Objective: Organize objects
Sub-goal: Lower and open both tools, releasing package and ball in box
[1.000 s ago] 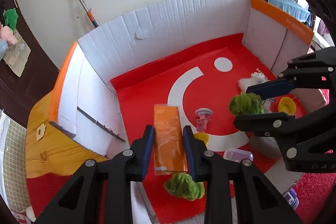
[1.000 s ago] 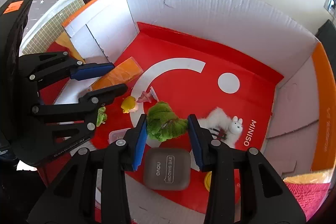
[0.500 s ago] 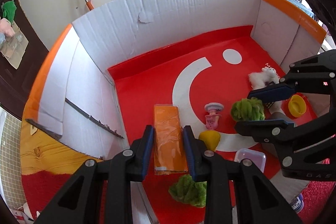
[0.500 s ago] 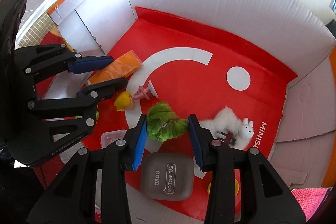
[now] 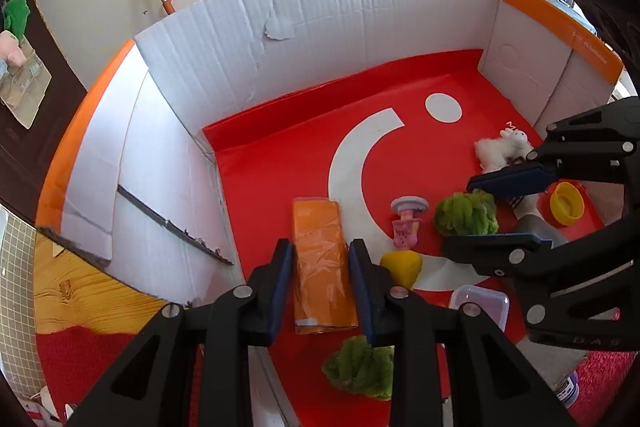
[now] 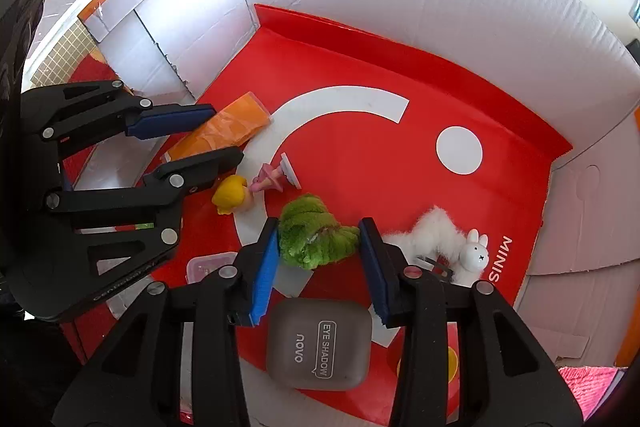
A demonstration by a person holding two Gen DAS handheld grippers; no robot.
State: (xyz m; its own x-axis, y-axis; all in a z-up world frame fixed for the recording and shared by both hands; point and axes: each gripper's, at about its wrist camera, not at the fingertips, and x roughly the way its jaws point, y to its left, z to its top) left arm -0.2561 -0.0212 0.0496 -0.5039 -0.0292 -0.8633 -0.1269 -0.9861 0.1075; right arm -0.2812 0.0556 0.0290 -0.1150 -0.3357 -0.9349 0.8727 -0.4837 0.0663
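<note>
Your left gripper (image 5: pixel 322 277) squeezes the orange pack (image 5: pixel 322 263) between its fingers. Your right gripper (image 6: pixel 320 267) is open around the green fluff (image 6: pixel 314 239). The grey case (image 6: pixel 318 345) reads "novo EYE SHADOW".
</note>
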